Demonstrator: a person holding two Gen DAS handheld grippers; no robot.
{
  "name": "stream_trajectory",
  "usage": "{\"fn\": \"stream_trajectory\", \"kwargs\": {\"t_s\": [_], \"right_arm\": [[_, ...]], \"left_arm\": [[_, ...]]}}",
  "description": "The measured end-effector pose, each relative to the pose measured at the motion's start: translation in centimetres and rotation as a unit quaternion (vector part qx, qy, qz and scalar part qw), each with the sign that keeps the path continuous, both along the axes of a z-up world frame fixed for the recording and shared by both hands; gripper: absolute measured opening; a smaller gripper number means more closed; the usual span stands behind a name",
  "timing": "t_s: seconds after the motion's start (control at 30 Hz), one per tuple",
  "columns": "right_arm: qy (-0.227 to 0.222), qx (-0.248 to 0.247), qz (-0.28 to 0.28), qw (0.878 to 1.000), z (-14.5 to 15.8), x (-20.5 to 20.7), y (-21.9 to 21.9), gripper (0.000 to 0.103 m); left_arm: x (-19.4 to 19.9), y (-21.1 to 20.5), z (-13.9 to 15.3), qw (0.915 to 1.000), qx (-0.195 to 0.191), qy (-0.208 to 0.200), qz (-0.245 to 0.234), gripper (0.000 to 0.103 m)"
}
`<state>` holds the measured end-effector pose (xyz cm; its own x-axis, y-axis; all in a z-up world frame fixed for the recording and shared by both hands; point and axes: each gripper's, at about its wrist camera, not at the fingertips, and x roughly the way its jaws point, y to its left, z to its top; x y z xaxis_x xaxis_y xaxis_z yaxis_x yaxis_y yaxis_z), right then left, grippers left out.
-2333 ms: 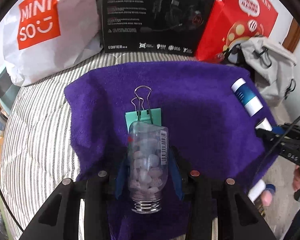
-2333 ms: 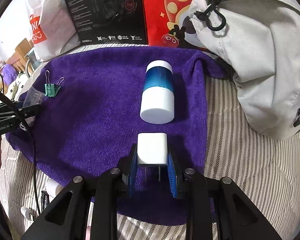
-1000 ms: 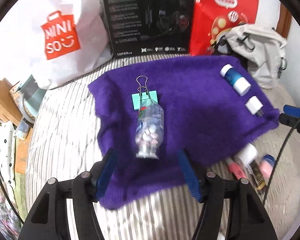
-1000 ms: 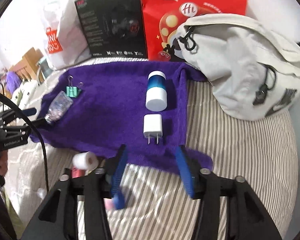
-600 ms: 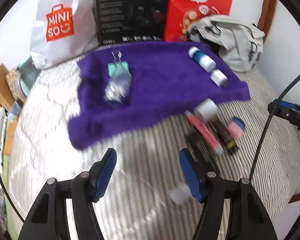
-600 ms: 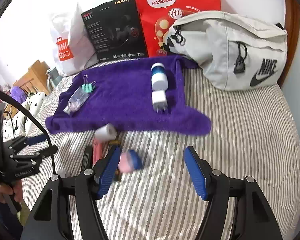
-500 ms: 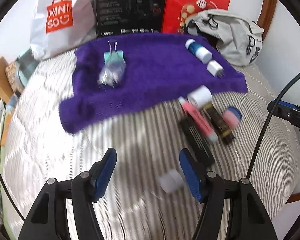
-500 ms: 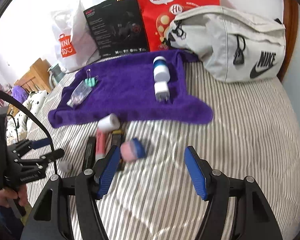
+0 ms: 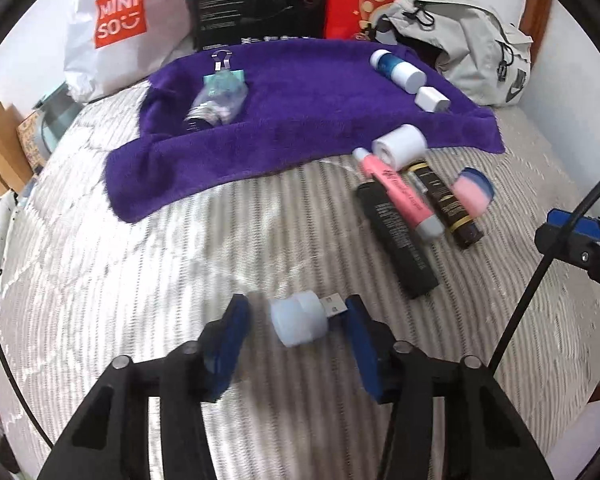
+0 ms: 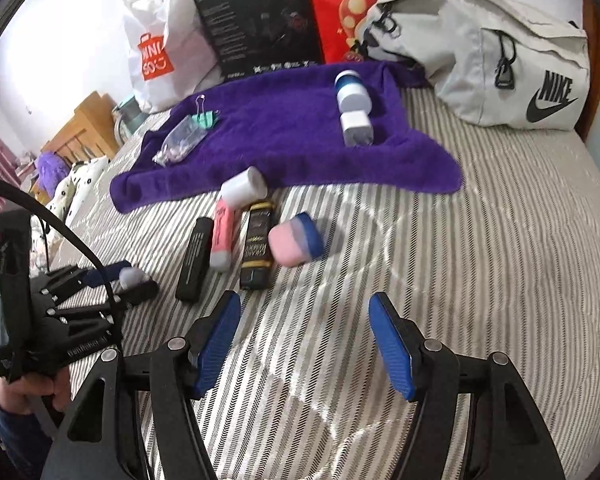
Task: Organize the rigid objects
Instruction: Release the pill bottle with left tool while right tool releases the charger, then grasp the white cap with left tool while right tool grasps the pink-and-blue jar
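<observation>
White USB plug sits between the wide-apart left gripper fingers; right gripper gapes empty.

Grey-and-white striped quilted bed cover fills the scene; plain white wall behind; light wooden furniture at left; brown wooden headboard edge at right

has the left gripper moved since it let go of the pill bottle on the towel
Yes. The left gripper has pulled back off the purple towel, toward the near side of the bed, and now stands open around a small white USB plug on the striped bedcover.
</observation>
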<state>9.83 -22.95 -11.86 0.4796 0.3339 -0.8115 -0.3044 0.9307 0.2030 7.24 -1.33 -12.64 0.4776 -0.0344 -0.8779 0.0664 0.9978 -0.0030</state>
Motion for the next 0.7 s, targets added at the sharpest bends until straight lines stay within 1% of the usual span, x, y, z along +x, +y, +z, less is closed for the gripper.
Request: {"fn": "stream_trajectory", "kwargs": {"t_s": [0.13,0.23,0.3,0.5,0.7], "right_arm": [[0.001,-0.002,0.006,1.000,-0.2,-0.1,0.6,0.066],[-0.001,-0.007,0.010,1.000,-0.1,-0.3,1.1,0.066],[-0.001,-0.008,0.013,1.000,-0.1,-0.4,1.4,0.066],[0.008,-0.022,0.017,1.000,-0.7,-0.4,1.7,0.066],[0.014,-0.027,0.014,0.999,-1.0,-0.4,1.6,0.066]], "left_arm": [[-0.6,1.7,0.1,1.0000,0.007,-0.003,0.002,0.044],[-0.9,2.8,0.2,0.9999,-0.007,-0.005,0.006,0.044],[-1.0,2.9,0.2,0.9999,-0.010,-0.008,0.002,0.044],[-0.4,2.4,0.0,0.9995,0.008,-0.018,-0.023,0.045],[0.4,2.4,-0.1,0.9990,0.007,-0.021,-0.038,0.045]]}}
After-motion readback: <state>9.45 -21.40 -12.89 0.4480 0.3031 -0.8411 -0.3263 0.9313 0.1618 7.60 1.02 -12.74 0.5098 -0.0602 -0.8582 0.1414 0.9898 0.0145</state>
